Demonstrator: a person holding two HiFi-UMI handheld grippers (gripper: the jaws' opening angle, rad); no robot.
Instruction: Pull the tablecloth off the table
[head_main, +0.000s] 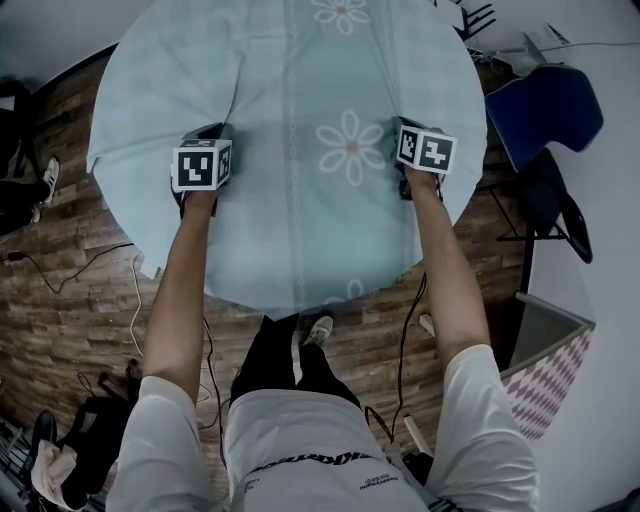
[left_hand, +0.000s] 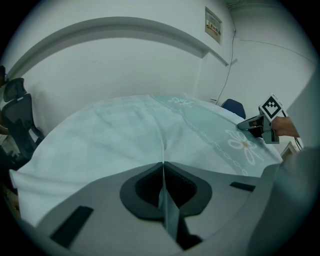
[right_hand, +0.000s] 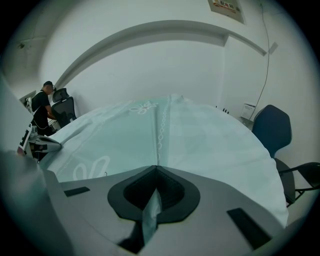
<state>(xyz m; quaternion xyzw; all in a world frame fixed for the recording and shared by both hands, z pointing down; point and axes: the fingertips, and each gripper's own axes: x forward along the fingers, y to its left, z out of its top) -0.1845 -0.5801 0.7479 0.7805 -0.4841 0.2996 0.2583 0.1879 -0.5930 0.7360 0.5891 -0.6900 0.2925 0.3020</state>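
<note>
Head view: a pale aqua tablecloth (head_main: 290, 210) printed with white daisies covers the round counter, its edges hanging. Left gripper view: the left claw (left_hand: 162, 170) pinches a raised fold of it. Right gripper view: the right claw (right_hand: 156, 172) does likewise; the wall sign (right_hand: 225, 6) is too small to read.

The cloth (head_main: 290, 215) is thin, matt fabric, pale blue-green with printed daisies and soft creases. The left tool (left_hand: 162, 172) and right tool (right_hand: 156, 175) have smooth, matt grey plastic bodies and darker, rubbery-looking pads. The floor (head_main: 70, 320) is brown wood-grain planks with a dull sheen. The blue chair (head_main: 548, 112) on the right looks smooth and matt. The person's shirt (head_main: 300, 440) is white cloth.
</note>
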